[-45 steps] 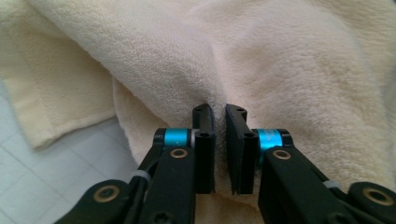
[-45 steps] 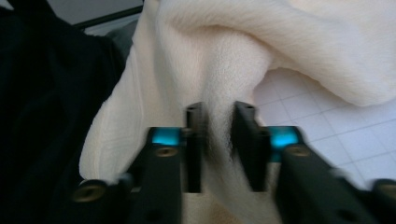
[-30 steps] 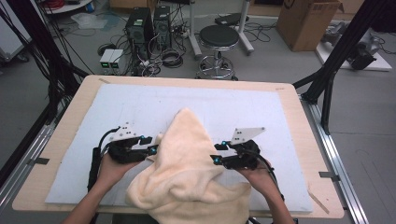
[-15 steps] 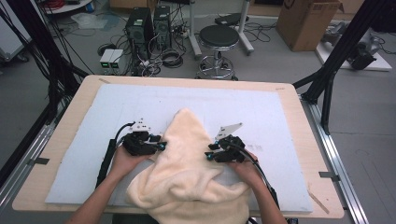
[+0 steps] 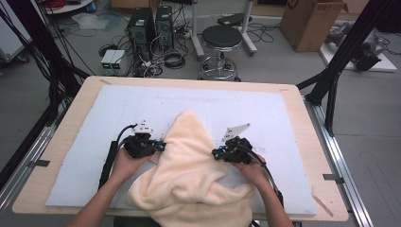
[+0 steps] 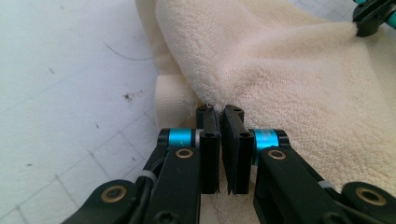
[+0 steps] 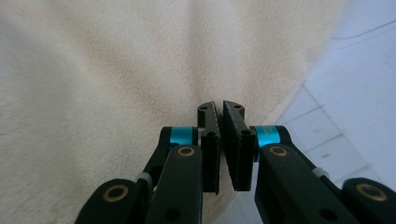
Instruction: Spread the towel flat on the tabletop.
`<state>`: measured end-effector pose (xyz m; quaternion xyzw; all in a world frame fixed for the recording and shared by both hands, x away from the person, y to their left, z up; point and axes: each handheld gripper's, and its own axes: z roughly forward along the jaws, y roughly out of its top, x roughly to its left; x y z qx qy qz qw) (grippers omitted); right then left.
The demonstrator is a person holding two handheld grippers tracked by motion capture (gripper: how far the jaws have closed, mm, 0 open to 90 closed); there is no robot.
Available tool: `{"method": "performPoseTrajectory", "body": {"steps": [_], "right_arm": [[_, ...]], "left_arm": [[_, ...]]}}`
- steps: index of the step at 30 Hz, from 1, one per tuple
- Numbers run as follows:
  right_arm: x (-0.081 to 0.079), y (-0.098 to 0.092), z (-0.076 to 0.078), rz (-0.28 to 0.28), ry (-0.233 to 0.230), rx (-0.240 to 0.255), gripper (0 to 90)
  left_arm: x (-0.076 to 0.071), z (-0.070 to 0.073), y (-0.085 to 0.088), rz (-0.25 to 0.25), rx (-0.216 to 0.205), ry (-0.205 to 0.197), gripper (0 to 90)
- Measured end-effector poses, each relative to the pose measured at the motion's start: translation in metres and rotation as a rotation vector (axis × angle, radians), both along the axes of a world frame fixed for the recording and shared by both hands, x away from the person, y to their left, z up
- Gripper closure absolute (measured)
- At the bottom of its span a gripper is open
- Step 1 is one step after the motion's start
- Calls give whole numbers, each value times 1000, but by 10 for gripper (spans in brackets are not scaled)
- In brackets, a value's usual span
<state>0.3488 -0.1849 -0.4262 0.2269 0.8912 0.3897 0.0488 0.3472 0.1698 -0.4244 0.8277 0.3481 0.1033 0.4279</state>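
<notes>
Now a cream towel (image 5: 189, 175) lies rumpled on the white mat (image 5: 85, 142) of the bench (image 5: 302, 109), in the near middle, its peak pointing to the far side and its near end hanging over the near edge. The left claw (image 5: 161, 147) sits at the towel's left edge, the right claw (image 5: 215, 153) at its right edge, each held by a hand coming in from the near side.

From the left gripper view, the left claw (image 6: 223, 112) has its jaws pressed nearly together, having just been closing, with the tips pinching a fold at the towel's (image 6: 289, 70) hemmed edge; the other claw (image 6: 373, 18) shows far off, also at the cloth. From the right gripper view, the right claw (image 7: 220, 108) has likewise just been closing and its jaws stand almost together, tips nipping the towel (image 7: 116, 84) close to its edge, with the mat (image 7: 355, 93) to the right of it.
</notes>
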Motion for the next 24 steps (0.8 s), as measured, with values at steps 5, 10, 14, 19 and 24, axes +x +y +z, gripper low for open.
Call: {"method": "performPoseTrajectory", "body": {"steps": [5,10,14,19,24], "right_arm": [[-12,-14,16,-18,-45,44,856],[-23,-19,23,-21,-67,36,857],[-25,-23,19,-28,-62,12,856],[-31,-31,15,-36,-53,0,853],[-37,-41,6,-43,-21,-28,842]], "left_arm": [[-7,10,4,-3,-30,-24,853],[-14,15,6,-7,-60,-37,865],[-16,11,12,4,-57,-13,887],[-20,2,15,-12,-19,20,895],[-21,-4,15,-31,4,38,880]]}}
